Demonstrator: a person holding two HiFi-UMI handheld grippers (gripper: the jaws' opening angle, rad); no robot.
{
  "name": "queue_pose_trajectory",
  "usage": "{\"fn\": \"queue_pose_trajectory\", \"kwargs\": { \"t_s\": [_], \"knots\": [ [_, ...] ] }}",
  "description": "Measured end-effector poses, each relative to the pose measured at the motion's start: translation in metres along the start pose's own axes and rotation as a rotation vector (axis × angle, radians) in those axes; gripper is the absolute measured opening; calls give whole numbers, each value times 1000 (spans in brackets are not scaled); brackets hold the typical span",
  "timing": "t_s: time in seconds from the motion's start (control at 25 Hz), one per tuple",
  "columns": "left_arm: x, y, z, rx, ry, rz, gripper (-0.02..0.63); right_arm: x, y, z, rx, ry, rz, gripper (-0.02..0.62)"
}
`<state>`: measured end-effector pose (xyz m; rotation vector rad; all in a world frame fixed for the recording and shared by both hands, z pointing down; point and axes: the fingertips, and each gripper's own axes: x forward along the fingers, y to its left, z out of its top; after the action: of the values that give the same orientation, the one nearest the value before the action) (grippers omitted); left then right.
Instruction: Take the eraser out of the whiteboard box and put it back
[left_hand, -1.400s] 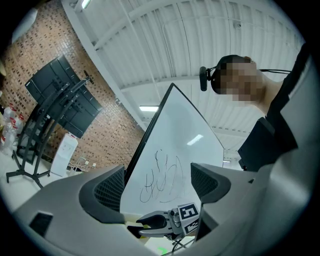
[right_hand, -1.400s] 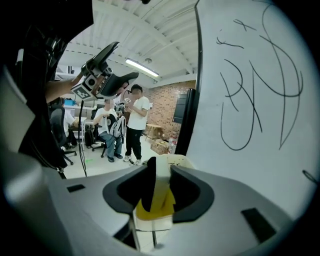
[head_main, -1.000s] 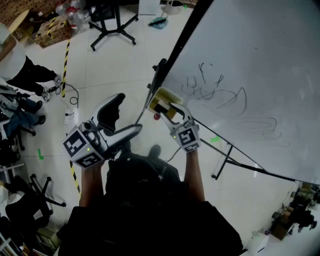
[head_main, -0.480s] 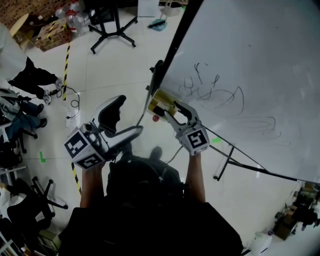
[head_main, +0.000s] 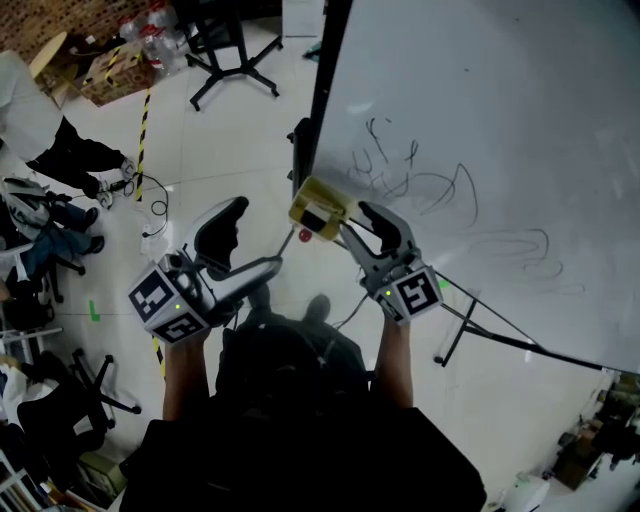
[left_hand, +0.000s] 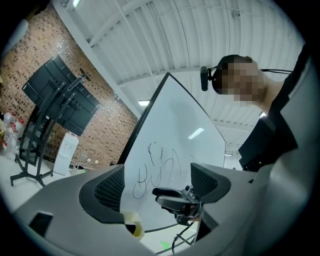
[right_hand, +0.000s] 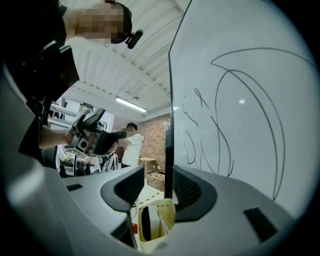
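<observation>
A yellow whiteboard box (head_main: 318, 206) hangs at the lower left edge of the whiteboard (head_main: 500, 130). In the right gripper view the box (right_hand: 159, 224) sits low between my jaws, and a dark eraser (right_hand: 145, 223) stands inside it. My right gripper (head_main: 353, 221) is open just right of the box, with nothing between its fingers. Further left, over the floor, my left gripper (head_main: 254, 238) is open and empty. The left gripper view looks at the scribbled whiteboard (left_hand: 170, 145), the right gripper (left_hand: 175, 196) and a corner of the box (left_hand: 134, 223).
A small red object (head_main: 305, 235) hangs just under the box. The whiteboard's black frame (head_main: 322, 90) and its stand legs (head_main: 480, 330) are close by. A black rolling stand (head_main: 225, 55) and cardboard boxes (head_main: 115, 60) sit on the floor behind. A person (right_hand: 131, 142) stands in the background.
My right gripper has drawn back down and to the right, away from the yellow box it was close against. The left gripper has hardly moved.
</observation>
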<state>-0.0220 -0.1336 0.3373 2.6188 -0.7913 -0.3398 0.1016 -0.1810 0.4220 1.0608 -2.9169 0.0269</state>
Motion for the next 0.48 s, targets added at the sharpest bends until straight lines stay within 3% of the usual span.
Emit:
{"fn": "queue_pose_trajectory", "kwargs": {
  "t_s": [0.28,0.48],
  "knots": [
    [11,-24,-16,13,27,81,414,-37,2,34,50,-157,73,148],
    [12,-42,-31,27,73,143,414,-61,-5,35,130,-239,130,97]
  ]
}}
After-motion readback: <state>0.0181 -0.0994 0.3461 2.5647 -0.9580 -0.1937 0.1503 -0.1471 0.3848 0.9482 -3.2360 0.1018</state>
